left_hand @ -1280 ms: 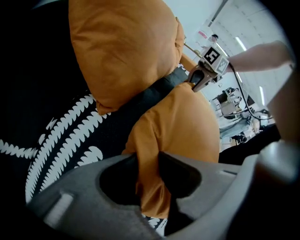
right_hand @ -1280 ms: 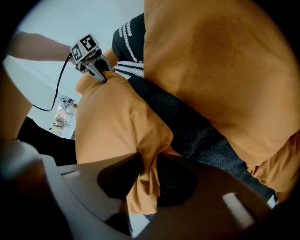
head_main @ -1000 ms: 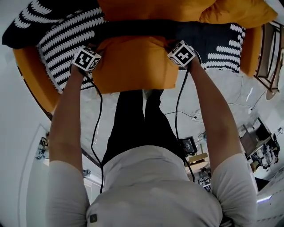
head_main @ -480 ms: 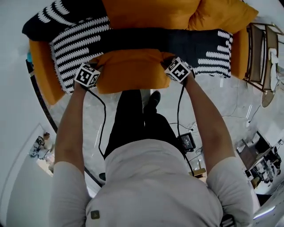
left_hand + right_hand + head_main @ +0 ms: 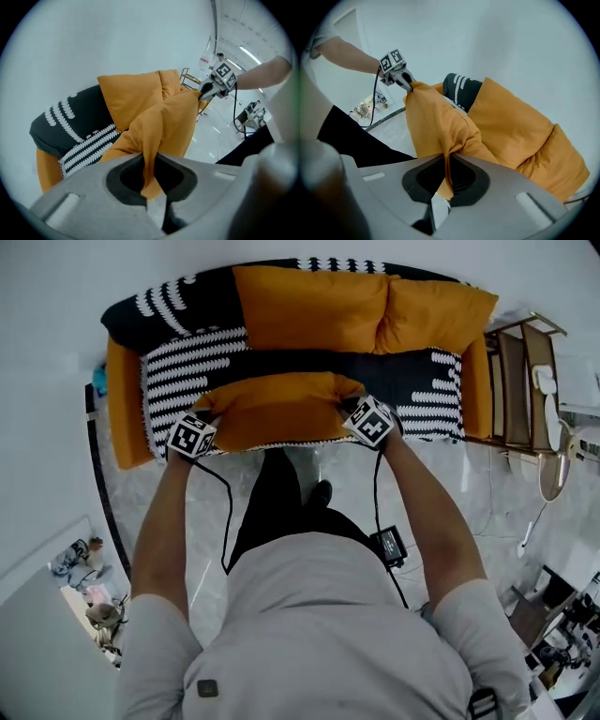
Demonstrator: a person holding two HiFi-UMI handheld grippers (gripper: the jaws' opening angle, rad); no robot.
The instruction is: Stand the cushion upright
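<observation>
An orange cushion (image 5: pixel 272 409) hangs in the air in front of the sofa, stretched lengthwise between my two grippers. My left gripper (image 5: pixel 208 420) is shut on the cushion's left corner, and its jaws have just been closing tighter on the fabric. In the left gripper view the cushion (image 5: pixel 164 122) runs from the left gripper (image 5: pixel 149 180) across to the right gripper (image 5: pixel 206 91). My right gripper (image 5: pixel 349 411) is shut on the opposite corner. The right gripper view shows the cushion (image 5: pixel 436 126) pinched in the right gripper (image 5: pixel 446 180), with the left gripper (image 5: pixel 407 85) at its far end.
The orange sofa (image 5: pixel 122 418) has a black-and-white patterned throw (image 5: pixel 187 371) over its seat, and two orange back cushions (image 5: pixel 309 306) (image 5: pixel 436 315) lean against its back. A wooden rack (image 5: pixel 520 381) stands to the right. Cables and a small device (image 5: pixel 392 545) lie on the marble floor.
Both grippers have risen together and carried the cushion up off the sofa seat. The sofa now looks smaller and farther below.
</observation>
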